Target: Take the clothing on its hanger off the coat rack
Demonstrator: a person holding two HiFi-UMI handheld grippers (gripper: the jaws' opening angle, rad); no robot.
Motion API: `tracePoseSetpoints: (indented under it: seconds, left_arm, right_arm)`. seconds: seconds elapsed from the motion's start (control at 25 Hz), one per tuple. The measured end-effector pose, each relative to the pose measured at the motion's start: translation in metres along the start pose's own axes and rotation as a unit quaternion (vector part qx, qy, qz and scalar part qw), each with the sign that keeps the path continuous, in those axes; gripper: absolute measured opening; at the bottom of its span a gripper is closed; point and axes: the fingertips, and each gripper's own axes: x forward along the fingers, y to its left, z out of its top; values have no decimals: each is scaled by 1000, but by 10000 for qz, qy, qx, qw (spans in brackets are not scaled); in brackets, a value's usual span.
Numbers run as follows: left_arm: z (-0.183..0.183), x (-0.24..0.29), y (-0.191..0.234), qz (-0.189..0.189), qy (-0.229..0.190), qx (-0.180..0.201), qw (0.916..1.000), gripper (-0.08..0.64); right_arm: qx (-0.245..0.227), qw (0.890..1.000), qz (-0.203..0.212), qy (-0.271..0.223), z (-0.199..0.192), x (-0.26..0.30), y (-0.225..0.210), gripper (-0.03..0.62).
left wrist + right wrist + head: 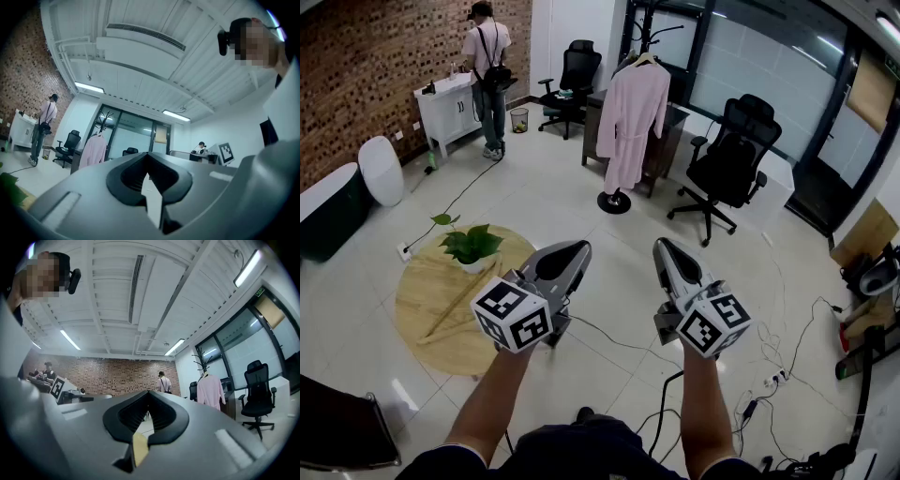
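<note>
A pale pink robe [632,120] hangs on a hanger from a black coat rack [614,201] across the room, far ahead of both grippers. The robe also shows small in the left gripper view [93,151] and in the right gripper view [209,389]. My left gripper [580,249] is held out in front of me, jaws closed together and empty. Beside it my right gripper [664,246] is also shut with nothing in it. Both point roughly level toward the rack. In their own views the left gripper [147,154] and the right gripper [149,393] show tips that meet.
A black office chair [727,159] stands right of the rack, another [574,82] behind it by a dark desk [664,141]. A potted plant [471,246] sits on a round wooden table [431,309] at my left. A person [487,75] stands at a white cabinet. Cables [787,361] trail on the floor.
</note>
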Motion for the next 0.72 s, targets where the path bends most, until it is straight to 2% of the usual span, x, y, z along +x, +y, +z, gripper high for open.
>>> tracePoseSetpoints:
  seconds: [0.16, 0.4, 0.72]
  left_arm:
    - [2, 43, 5, 18, 9, 85, 10000, 12]
    - [-13, 90, 20, -5, 158, -11, 9999, 12]
    - [-32, 179, 76, -112, 218, -92, 9997, 12]
  right_arm:
    - [-34, 10000, 86, -25, 11, 7, -35, 2]
    - [18, 10000, 14, -56, 11, 21, -86, 2]
    - [6, 9999, -119, -55, 5, 72, -164, 2]
